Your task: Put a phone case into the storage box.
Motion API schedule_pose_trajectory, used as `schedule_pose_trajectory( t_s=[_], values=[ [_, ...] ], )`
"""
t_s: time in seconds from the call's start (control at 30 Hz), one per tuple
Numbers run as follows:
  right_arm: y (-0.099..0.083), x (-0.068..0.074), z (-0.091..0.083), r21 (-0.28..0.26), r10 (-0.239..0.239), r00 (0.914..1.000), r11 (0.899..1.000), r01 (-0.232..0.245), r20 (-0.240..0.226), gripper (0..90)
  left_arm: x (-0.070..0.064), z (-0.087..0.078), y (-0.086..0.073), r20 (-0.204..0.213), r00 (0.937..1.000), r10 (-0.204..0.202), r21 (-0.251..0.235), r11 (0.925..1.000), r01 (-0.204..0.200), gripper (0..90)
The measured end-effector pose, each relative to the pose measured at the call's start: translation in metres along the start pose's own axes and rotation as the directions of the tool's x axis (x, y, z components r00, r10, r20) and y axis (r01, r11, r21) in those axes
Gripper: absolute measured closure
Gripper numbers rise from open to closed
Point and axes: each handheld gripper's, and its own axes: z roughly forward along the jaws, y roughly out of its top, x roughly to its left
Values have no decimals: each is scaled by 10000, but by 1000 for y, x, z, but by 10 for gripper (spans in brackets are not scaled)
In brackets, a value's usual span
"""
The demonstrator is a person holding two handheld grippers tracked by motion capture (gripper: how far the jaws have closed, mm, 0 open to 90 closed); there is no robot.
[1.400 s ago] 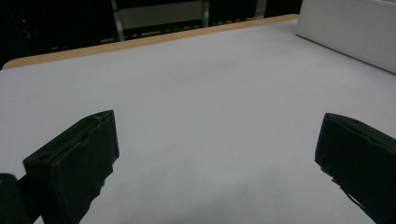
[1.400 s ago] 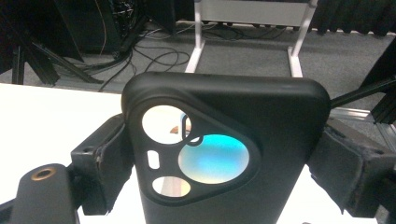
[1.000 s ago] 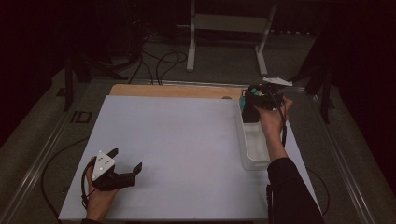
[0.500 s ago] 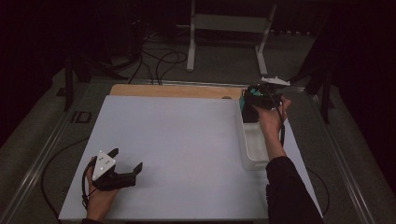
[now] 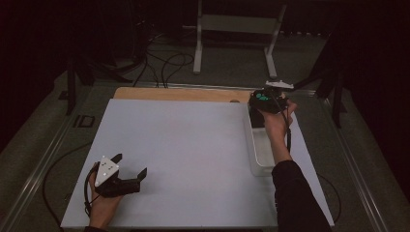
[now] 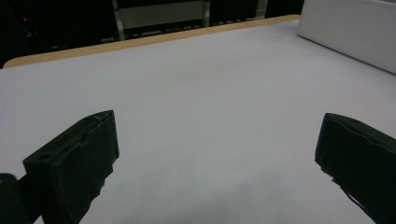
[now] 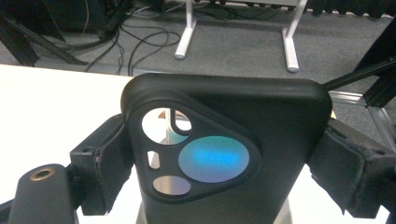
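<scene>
My right gripper (image 5: 263, 100) is held above the far end of a clear plastic bin (image 5: 261, 162) at the table's right side. It is shut on a black phone case (image 7: 261, 107) with a triangular camera cutout and a blue-green lens patch. The case stands upright between the jaws, and in the high view the phone case (image 5: 256, 117) hangs over the bin. My left gripper (image 5: 129, 166) rests on the white table near the front left corner, open, with nothing between its jaws. In the left gripper view the left gripper (image 6: 215, 163) points across bare white tabletop.
The white tabletop (image 5: 183, 145) has a wooden strip (image 5: 179, 93) along its far edge. The bin's wall (image 6: 350, 28) shows at the upper right of the left gripper view. Cables (image 5: 164, 63) and a white metal stand (image 5: 237, 29) lie on the floor beyond the table.
The right gripper with the phone case has drifted slightly left above the bin's far end. The left gripper has stayed where it was.
</scene>
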Motion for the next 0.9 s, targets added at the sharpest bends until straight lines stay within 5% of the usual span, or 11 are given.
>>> schedule_pose_trajectory(
  t_s=[0.9],
  values=[
    [-3,2,23,257,-5,9992,9997,-5,397,129,1,-2,0,26,10000,-90,-54,9999,90,3]
  ],
)
